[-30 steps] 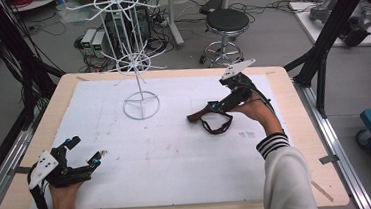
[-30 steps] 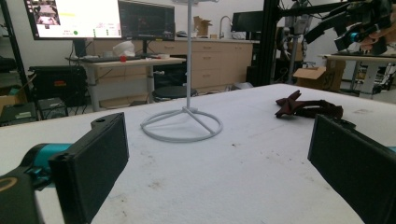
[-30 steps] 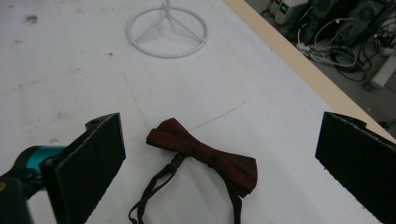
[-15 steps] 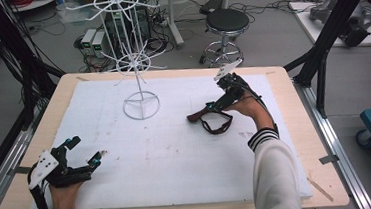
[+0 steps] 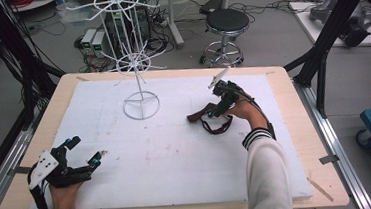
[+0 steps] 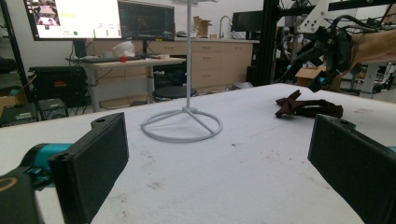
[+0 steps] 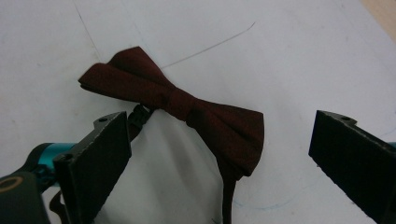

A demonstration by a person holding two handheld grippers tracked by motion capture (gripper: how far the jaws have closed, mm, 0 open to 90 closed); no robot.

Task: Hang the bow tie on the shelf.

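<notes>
Hovering over: the right tongs (image 5: 213,111) hang just above a dark red bow tie (image 5: 200,115) on the right half of the surface (image 5: 178,160).
Right tongs, state: jaws spread wide with nothing between them; in the right gripper view the bow tie (image 7: 187,105) lies on the white sheet below the gap, with neither jaw touching it.
Bow tie, place: flat on the white surface, right of the wire stand (image 5: 137,63) and well apart from its ring base; its strap (image 5: 216,127) loops out on the near side.
Bow tie, look: knotted in the middle, two wings spread, one wing pointing toward the stand.
Left tongs (image 5: 84,151): held low at the near left corner of the surface, well apart from the bow tie.
Left tongs, state: jaws wide apart and empty; in the left gripper view the gap between them frames bare white surface (image 6: 243,172).
Left gripper view, farther off: the stand's ring base (image 6: 182,125) rests on the sheet, the bow tie (image 6: 306,106) lies to its right, and the right tongs (image 6: 322,70) hang above it.
Stand: white wire, upright, with spoked tiers on a thin pole.
Behind the surface: a round black stool (image 5: 227,23) on the floor.
</notes>
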